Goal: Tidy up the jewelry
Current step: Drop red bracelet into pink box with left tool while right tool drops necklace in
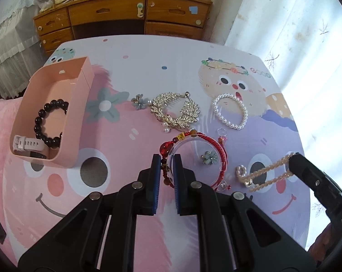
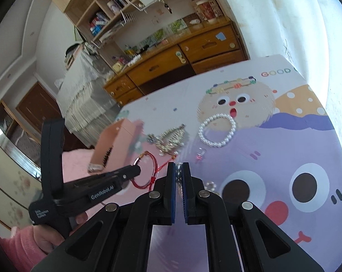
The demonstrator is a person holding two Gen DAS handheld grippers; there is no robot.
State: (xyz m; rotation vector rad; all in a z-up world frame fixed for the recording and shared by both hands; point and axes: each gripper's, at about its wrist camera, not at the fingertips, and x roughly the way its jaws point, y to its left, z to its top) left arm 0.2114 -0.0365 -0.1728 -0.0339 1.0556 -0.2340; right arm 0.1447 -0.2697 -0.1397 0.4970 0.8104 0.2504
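Note:
My left gripper [image 1: 166, 159] is shut on the red bead-and-cord bracelet [image 1: 223, 156], which lies with a clear bangle on the table; the bracelet also shows in the right wrist view [image 2: 146, 158]. My right gripper [image 2: 178, 166] is shut on a pinkish pearl strand [image 1: 267, 172]; in the left wrist view the right gripper [image 1: 294, 161] holds the strand's end. The pink box [image 1: 57, 113] at left holds a black bead bracelet [image 1: 47, 122] and a white watch strap [image 1: 28, 144]. A white pearl bracelet [image 1: 231, 111], a gold leaf comb [image 1: 175, 111] and flower earrings [image 1: 140, 102] lie mid-table.
The cartoon tablecloth [image 1: 148, 68] covers the table. A wooden dresser [image 1: 125, 13] stands behind it. A curtain [image 1: 295, 22] hangs at right. A small pink charm [image 1: 221, 136] and a second flower earring [image 1: 209, 157] lie near the red bracelet.

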